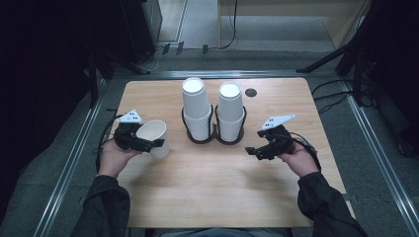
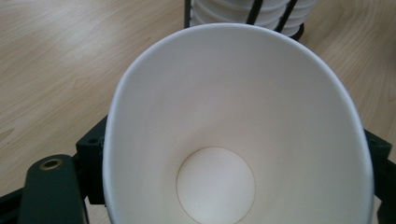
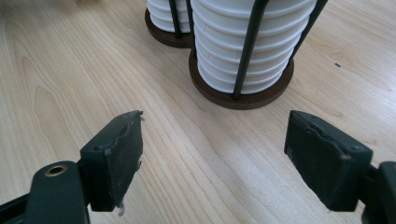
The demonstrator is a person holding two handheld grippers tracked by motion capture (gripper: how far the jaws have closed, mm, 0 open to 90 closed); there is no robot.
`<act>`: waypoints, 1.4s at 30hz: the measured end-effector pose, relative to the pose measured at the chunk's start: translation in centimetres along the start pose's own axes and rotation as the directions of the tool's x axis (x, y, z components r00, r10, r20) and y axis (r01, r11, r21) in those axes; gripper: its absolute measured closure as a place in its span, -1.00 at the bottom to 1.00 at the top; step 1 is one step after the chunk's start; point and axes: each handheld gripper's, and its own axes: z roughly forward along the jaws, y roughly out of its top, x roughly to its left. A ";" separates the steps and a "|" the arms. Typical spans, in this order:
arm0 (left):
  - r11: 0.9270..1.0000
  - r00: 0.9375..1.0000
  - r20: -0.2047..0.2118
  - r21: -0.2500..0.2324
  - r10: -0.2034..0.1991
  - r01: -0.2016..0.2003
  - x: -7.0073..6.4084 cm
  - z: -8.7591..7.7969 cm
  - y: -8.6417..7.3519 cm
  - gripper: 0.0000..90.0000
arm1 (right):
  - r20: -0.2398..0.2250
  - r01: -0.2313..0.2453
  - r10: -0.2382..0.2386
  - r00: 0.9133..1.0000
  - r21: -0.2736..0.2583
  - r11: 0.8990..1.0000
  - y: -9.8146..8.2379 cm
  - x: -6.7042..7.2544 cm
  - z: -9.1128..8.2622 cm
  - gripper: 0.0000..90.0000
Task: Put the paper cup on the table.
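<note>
A single white paper cup is clamped in my left gripper over the left part of the wooden table. In the left gripper view the cup is squeezed to an oval, its mouth facing the camera and the black jaws pressing on both sides. Two stacks of white cups, upside down, stand in a black wire holder at mid-table: the left stack and the right stack. To the right of the holder my right gripper is open, with bare wood between its pads and the right stack just ahead.
The holder's dark round bases rest on the table. A small black grommet sits behind the stacks. Metal rails run along the table's sides, and cables lie on the floor beyond.
</note>
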 end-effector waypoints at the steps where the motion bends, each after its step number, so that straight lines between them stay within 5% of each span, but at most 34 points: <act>1: 1.000 1.000 -0.005 -0.003 -0.012 0.012 0.4 0.0 -0.2 -0.66 | 0.001 0.001 -0.001 1.000 0.001 1.000 0.0 0.0 0.0 -0.56; 16: 0.998 0.991 -0.121 -0.001 -0.063 0.063 4.1 0.1 -0.8 -0.71 | 0.004 -0.009 0.009 1.000 0.011 1.000 -0.4 0.0 0.0 -0.56; 18: 0.995 0.985 -0.139 -0.038 -0.100 0.096 4.7 0.1 -0.6 -0.72 | 0.004 -0.010 0.010 1.000 0.014 1.000 -0.6 0.0 -0.1 -0.56; 25: 0.987 0.977 -0.137 -0.053 -0.160 0.155 6.0 0.8 -0.5 -0.75 | 0.012 -0.001 0.001 1.000 0.023 1.000 -0.9 0.1 -0.1 -0.56; 31: 0.996 0.987 -0.133 -0.020 -0.092 0.090 5.9 2.0 -0.6 -0.78 | 0.016 -0.004 0.004 1.000 0.030 1.000 -1.4 0.1 -0.5 -0.55; 35: 0.999 0.988 -0.154 -0.001 -0.035 0.035 5.5 2.6 -0.8 -0.74 | 0.023 0.000 -0.001 1.000 0.035 0.999 -1.6 0.2 -0.7 -0.55; 42: 0.999 0.989 -0.141 0.000 -0.034 0.034 5.3 2.7 -0.6 -0.79 | 0.027 -0.001 0.000 1.000 0.033 0.999 -1.7 0.1 -0.7 -0.55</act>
